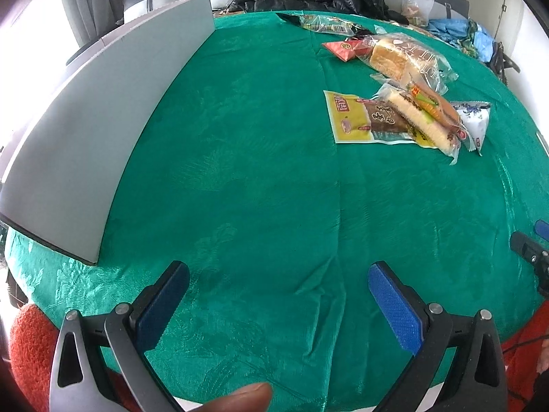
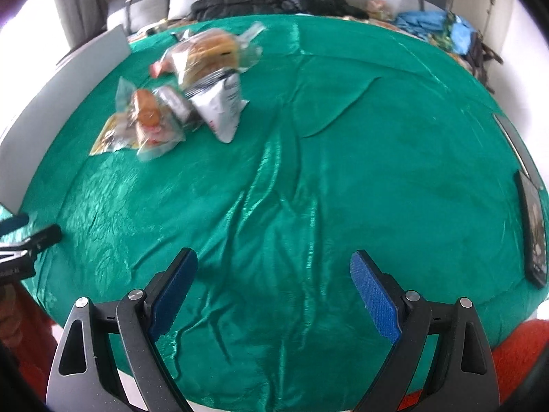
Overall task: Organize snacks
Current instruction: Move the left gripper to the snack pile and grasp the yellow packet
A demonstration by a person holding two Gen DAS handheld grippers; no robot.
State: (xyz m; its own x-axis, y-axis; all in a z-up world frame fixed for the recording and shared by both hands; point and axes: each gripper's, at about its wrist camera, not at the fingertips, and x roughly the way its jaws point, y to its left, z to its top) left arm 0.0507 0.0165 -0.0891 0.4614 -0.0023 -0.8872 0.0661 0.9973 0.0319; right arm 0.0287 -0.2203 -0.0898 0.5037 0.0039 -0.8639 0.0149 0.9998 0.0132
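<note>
Now, starting at the left edge, a grey box wall (image 1: 113, 110) stands along the green-clothed bench (image 1: 240, 189); I take it for the place the snacks belong. My left gripper (image 1: 278, 295) hovers low over bare cloth, fingers spread wide, holding nothing. Further right and well ahead lies the snack pile (image 1: 405, 103): a yellow packet (image 1: 350, 120) flat, a wrapped sandwich bun (image 1: 425, 120) overlapping it, a bagged bread loaf (image 1: 401, 58) beyond. My right gripper (image 2: 274, 292) is likewise spread and empty. I should take the topmost bun first, pinching the wrapper's edge gently so the bread isn't crushed.
</note>
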